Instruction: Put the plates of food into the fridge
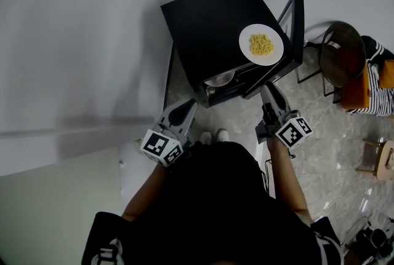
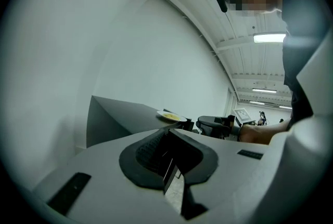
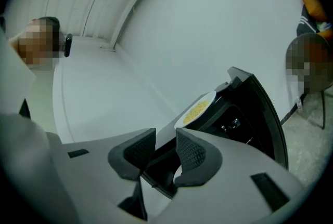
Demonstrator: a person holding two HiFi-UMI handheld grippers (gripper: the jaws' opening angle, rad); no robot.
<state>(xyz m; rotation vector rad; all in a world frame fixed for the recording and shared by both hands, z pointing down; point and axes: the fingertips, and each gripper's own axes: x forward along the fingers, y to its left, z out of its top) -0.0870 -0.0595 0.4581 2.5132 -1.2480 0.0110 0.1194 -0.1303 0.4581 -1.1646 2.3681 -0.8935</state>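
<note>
We hold our left gripper (image 1: 188, 106) with jaws pressed together and empty. Our right gripper (image 1: 266, 90) is slightly spread and grips nothing. Both hang before the open fridge (image 1: 209, 24). The plate of food (image 1: 261, 44) sits untouched at the fridge top's front right corner.

White plate (image 1: 247, 49) of yellow food atop black fridge (image 1: 209, 30)

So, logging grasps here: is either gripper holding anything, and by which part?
Nothing is held. The left gripper is shut on nothing, the right gripper open and empty. The plate of food sits atop the fridge, untouched.
</note>
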